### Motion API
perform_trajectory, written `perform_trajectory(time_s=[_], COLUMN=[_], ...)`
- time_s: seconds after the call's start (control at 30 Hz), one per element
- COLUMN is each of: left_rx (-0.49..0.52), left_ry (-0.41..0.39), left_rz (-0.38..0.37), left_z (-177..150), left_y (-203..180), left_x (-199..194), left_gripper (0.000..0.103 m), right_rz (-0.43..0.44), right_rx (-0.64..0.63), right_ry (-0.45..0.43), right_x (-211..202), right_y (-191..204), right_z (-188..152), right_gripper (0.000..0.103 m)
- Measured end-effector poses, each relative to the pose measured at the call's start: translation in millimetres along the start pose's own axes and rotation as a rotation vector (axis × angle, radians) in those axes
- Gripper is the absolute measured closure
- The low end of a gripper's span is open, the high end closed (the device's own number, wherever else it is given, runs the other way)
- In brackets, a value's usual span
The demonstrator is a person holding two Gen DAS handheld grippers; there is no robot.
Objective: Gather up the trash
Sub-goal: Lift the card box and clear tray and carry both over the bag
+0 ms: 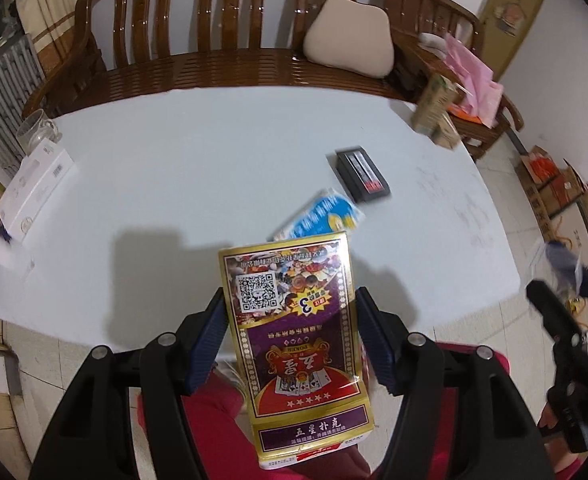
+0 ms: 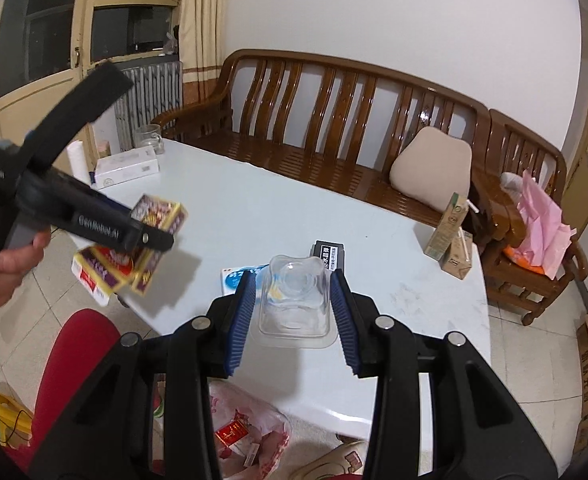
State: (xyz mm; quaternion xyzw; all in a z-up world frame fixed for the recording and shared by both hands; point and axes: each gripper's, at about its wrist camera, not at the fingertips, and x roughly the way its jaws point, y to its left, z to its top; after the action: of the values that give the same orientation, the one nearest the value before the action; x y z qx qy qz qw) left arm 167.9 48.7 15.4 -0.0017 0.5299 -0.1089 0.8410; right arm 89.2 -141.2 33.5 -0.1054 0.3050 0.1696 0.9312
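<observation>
1. Pale counter (image 2: 253, 216) fronts a wooden bench (image 2: 334, 128).
2. Left gripper (image 1: 291, 336), jaws part-open, clamps a playing-card box (image 1: 294, 320) aloft.
3. Right gripper (image 2: 291, 316), jaws narrow, pinches a clear plastic tray (image 2: 294, 300) aloft.
4. Risk: the slick tray may slip before reaching the trash bag (image 2: 249, 436) below.

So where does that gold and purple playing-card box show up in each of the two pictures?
Left wrist view: the card box fills the lower centre, clamped between the left gripper.
Right wrist view: the same box is at the left edge, blurred, held above the table's corner.
Shared landmark: the black box lying on the white table.
</observation>
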Motion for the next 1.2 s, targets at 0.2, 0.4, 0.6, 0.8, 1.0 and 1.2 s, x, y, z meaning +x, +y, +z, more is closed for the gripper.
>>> perform_trajectory(time_s=[0.2,0.4,0.6,0.8,1.0,1.2], left_rx=[0.039,0.069,0.100,0.105,0.111,0.113], left_ry=[-0.006,0.017,-0.008,0.006,0.015,0.051], left_rz=[-0.009,-0.028,-0.021,-0.035,-0.002,0.018], left_z=[-43,-81,-109,-126,-139,-147], left_y=[-14,-29,-44,-48,-46,-44], left_x=[-4,6,10,17,32,57], left_gripper=[0.042,0.042,0.042,0.042,0.042,0.042], right_rz=[-0.012,-0.011,-0.021,-0.011,0.006,0.038], right_rx=[-0.024,-0.022,-0.012,0.011,0.027,0.048], right_ry=[-0.016,-0.002,0.016,0.055,0.101,0.150], right_x=[-36,-52,-60,-59,-51,-37], right_y=[22,40,54,62,70,79], right_z=[-19,-41,-63,-84,-105,-122], right_gripper=[0.064,0.064,0.064,0.064,0.064,0.064])
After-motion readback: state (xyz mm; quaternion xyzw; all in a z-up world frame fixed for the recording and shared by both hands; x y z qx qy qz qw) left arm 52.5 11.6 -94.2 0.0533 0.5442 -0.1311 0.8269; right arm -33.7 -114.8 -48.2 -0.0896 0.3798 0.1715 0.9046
